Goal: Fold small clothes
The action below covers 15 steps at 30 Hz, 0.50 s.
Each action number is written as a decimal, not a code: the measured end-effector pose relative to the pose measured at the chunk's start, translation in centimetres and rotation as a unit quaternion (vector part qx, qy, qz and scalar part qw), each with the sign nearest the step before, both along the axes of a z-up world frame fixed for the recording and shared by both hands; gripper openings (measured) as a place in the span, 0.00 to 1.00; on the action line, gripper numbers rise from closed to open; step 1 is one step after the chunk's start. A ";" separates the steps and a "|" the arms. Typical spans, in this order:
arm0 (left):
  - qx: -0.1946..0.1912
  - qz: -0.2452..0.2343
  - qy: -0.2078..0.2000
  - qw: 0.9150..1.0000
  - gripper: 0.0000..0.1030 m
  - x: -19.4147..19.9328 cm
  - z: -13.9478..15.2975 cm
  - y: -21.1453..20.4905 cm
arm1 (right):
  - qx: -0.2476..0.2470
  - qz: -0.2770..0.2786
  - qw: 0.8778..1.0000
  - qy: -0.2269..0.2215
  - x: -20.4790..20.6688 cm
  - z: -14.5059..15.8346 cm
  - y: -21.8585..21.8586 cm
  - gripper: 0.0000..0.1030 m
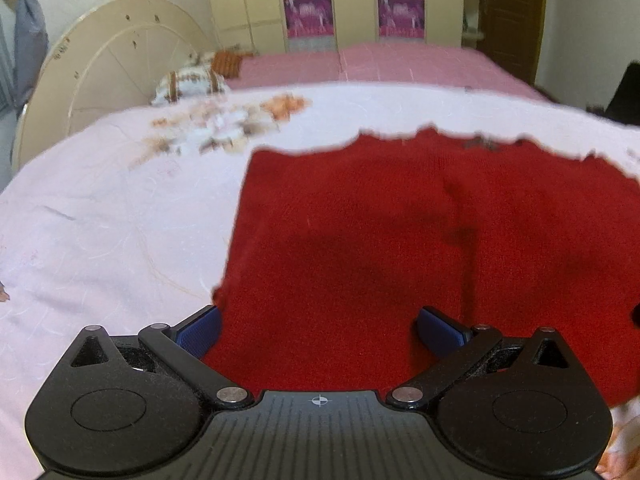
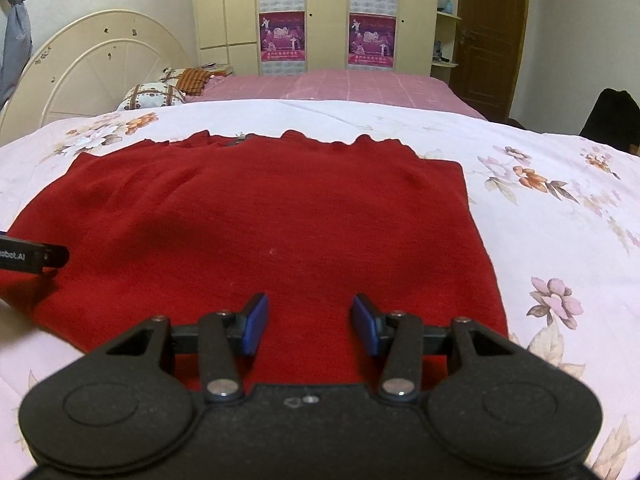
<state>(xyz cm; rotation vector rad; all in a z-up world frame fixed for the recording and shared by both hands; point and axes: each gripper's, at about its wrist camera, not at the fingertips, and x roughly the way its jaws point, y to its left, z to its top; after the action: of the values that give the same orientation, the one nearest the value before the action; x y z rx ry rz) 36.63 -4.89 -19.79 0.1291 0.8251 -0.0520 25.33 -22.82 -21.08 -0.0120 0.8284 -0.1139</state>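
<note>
red garment [image 2: 260, 216] flat on bed [image 2: 540, 240], fills frame centre | both claws at its lower hem | left claw [image 1: 318, 330] wide open, right claw [image 2: 308, 322] part open, both empty | left nearer lower-left corner

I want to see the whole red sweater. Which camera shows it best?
The right wrist view: the red sweater is sharp, with its far, left and right edges visible. The left wrist view is blurry and cuts off its right side.
</note>
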 end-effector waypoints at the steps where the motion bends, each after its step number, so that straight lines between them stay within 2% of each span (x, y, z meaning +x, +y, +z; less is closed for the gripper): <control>1: -0.006 -0.003 -0.013 1.000 1.00 -0.2 0.6 0.0 | 0.002 -0.002 1.000 0.001 0.1 0.2 0.1 0.45; 3: -0.018 -0.012 -0.026 0.999 1.00 0.2 1.5 -0.2 | 0.009 0.000 1.000 -0.012 0.3 1.1 0.1 0.46; 8: -0.043 -0.036 -0.025 0.998 1.00 3.0 1.5 -1.6 | 0.019 -0.003 0.999 -0.031 3.4 2.2 0.0 0.46; 13: -0.015 -0.033 -0.002 0.999 1.00 6.0 -0.6 -2.8 | 0.004 0.000 0.999 -0.031 6.7 1.8 0.0 0.46; 15: -0.025 -0.028 0.012 0.999 1.00 6.6 -1.3 -2.5 | -0.002 -0.003 1.000 -0.027 7.7 1.3 -0.4 0.46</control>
<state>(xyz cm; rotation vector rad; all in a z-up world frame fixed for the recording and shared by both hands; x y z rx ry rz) 43.20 -7.42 -21.07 0.1048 0.8426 -0.1267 33.03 -23.18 -19.83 -0.0109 0.7744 -0.1215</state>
